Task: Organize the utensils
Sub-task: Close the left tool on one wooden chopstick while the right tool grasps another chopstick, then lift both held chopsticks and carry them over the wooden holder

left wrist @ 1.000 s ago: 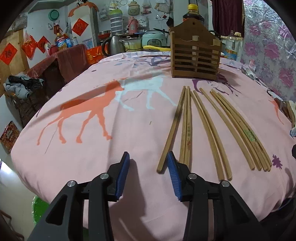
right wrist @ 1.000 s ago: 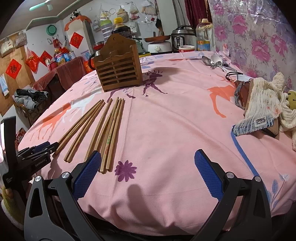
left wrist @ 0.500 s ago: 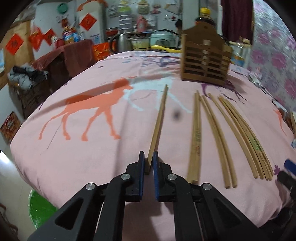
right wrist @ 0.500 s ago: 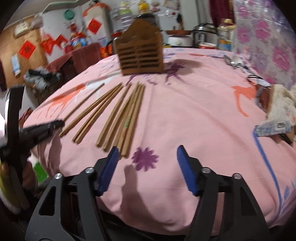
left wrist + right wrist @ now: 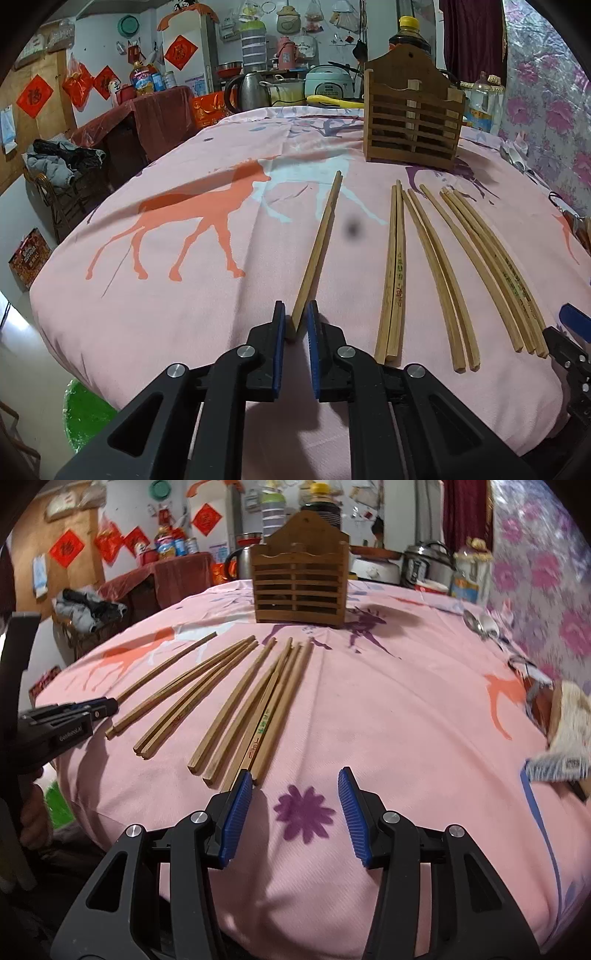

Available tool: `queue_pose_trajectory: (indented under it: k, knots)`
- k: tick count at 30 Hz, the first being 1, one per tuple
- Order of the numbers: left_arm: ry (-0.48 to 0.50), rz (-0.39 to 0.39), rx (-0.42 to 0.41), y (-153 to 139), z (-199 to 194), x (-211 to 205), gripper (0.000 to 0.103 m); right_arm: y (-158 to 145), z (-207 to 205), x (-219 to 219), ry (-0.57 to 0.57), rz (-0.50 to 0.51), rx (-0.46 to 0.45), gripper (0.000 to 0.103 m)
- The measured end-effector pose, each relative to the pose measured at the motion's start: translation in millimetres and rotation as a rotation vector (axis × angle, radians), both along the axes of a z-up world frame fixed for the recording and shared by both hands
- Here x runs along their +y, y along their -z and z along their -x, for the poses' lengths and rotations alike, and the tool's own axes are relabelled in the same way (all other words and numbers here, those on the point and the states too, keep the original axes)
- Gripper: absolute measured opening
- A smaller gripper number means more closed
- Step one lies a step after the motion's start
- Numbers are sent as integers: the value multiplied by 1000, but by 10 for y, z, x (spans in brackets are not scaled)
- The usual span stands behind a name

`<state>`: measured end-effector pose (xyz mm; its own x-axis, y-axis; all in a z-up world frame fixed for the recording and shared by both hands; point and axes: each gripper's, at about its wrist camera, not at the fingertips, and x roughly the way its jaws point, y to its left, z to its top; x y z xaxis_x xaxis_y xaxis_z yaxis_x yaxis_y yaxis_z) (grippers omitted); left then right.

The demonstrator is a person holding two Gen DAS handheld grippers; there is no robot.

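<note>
A second ago the left hand-held gripper stood with its pads apart at the near ends of the chopsticks; now it is clenched on the near end of a single chopstick, which has swung away from the row and lies apart at its left, pointing toward the far edge of the desk. The right hand-held gripper has narrowed its gap since then and drifted leftward, and it is released, holding nothing, its left pad just over the near ends of the rightmost chopsticks.

The remaining chopsticks lie on the pink cloth in a loose fan near the desk's front edge, thick ends toward the front: a close pair, then another pair, then a bundle of several at the right. In the right wrist view the same row of chopsticks runs from the front edge toward the holder. The wooden slatted utensil holder stands upright toward the far edge, beyond the chopstick tips and well apart from them. A metal spoon lies near the desk's far right edge, and a cream cloth rests at the right edge.
</note>
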<state>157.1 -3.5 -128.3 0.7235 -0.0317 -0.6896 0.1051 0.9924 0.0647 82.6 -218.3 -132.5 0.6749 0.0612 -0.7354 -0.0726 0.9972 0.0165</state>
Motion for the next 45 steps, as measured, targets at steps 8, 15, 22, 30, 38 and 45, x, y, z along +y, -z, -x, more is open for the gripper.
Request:
queue_pose_trajectory:
  k: [8, 15, 22, 30, 38, 45]
  knots:
    - [-6, -7, -4, 1, -2, 1, 16, 20, -23, -25, 18, 26, -30, 28]
    - [-21, -2, -4, 1, -8, 32, 23, 22, -52, -169, 39, -65, -20, 26]
    - [35, 24, 3, -9, 34, 8, 8, 32, -39, -85, 10, -33, -44, 7]
    - [87, 60, -34, -288, 112, -60, 6, -297, 67, -258, 75, -30, -144, 6]
    - [126, 89, -129, -983, -78, -131, 6, -994, -113, -395, 69, -36, -294, 6]
    - [170, 122, -163, -1513, -443, -309, 6, -1350, -411, -486, 57, -52, -332, 6]
